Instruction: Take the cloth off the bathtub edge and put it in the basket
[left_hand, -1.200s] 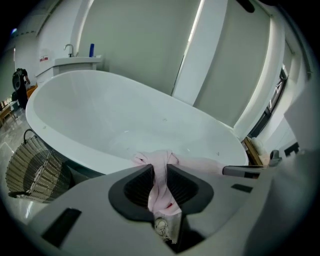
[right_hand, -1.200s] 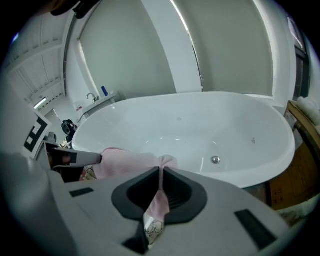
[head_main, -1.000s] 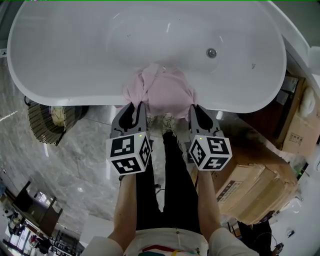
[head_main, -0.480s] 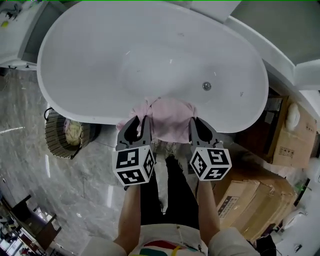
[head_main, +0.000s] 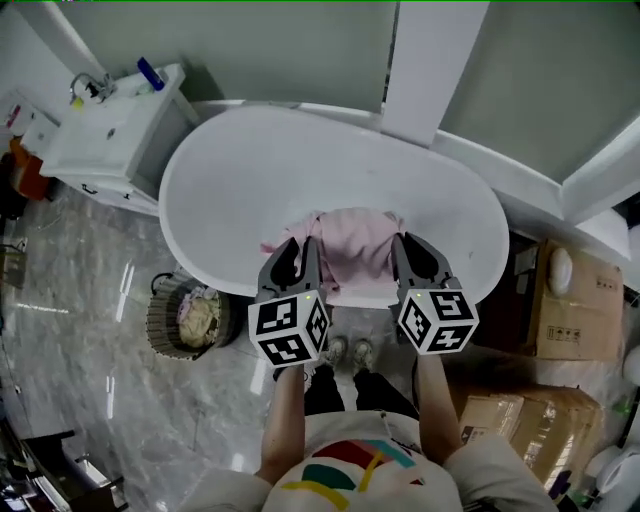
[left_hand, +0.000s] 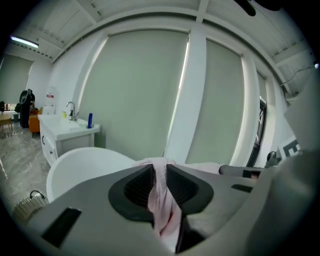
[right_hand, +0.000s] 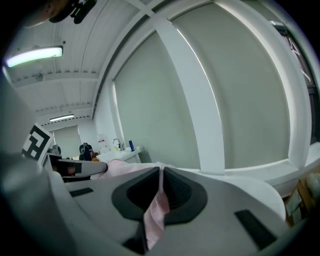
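Left tool (head_main: 301, 252) and right tool (head_main: 409, 250) each pinch a thin fold of the pink cloth (head_main: 352, 245), held above the bathtub rim (head_main: 215, 270); swinging toward the wicker basket (head_main: 163, 325) could tug one fold free.

Basket (head_main: 163, 335) contents indistinct; bathtub (head_main: 250, 180) near rim hidden behind cloth (head_main: 355, 245).
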